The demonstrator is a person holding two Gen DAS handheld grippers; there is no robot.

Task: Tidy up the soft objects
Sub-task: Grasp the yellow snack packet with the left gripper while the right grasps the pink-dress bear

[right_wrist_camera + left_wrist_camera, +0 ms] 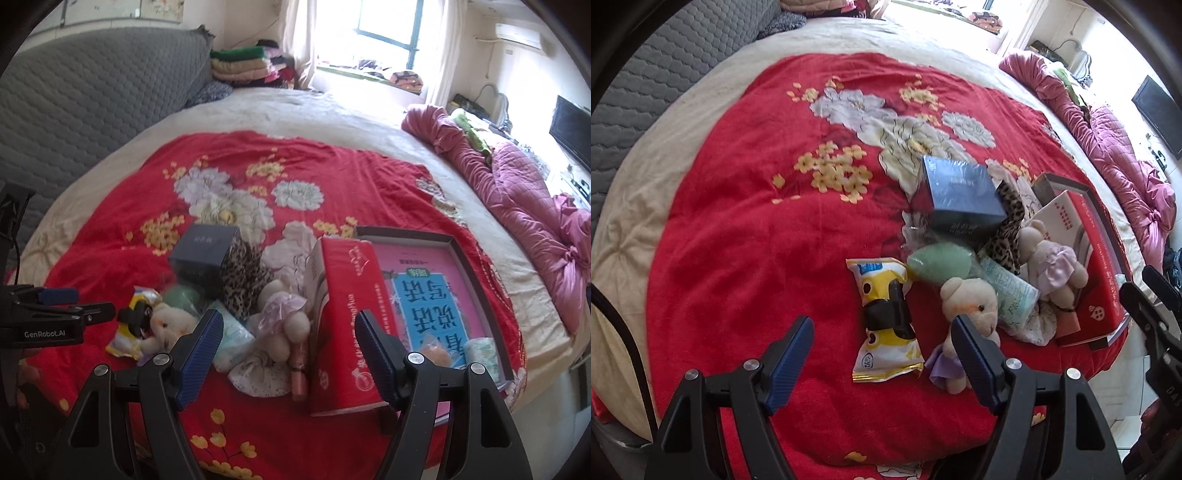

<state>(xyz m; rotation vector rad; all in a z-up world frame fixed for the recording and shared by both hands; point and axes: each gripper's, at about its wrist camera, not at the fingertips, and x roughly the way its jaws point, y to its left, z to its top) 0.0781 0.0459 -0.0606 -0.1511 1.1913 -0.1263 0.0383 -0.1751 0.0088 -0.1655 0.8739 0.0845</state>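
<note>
Left wrist view: looks steeply down along its jaws at the red blanket [738, 229], close above the yellow snack packet [886, 321].
Right wrist view: less steep, slightly farther back, facing the red box [347, 325] and window [388, 33].
Shared: blanket, toy pile, dark box [960, 192], pink quilt [517, 192].

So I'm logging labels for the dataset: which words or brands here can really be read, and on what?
"GenRobot.AI": side of the left gripper.
Large Chinese characters, upside down: blue book cover in the tray.
Red box, dark blue box, yellow snack packet: print too small or blurred.
</note>
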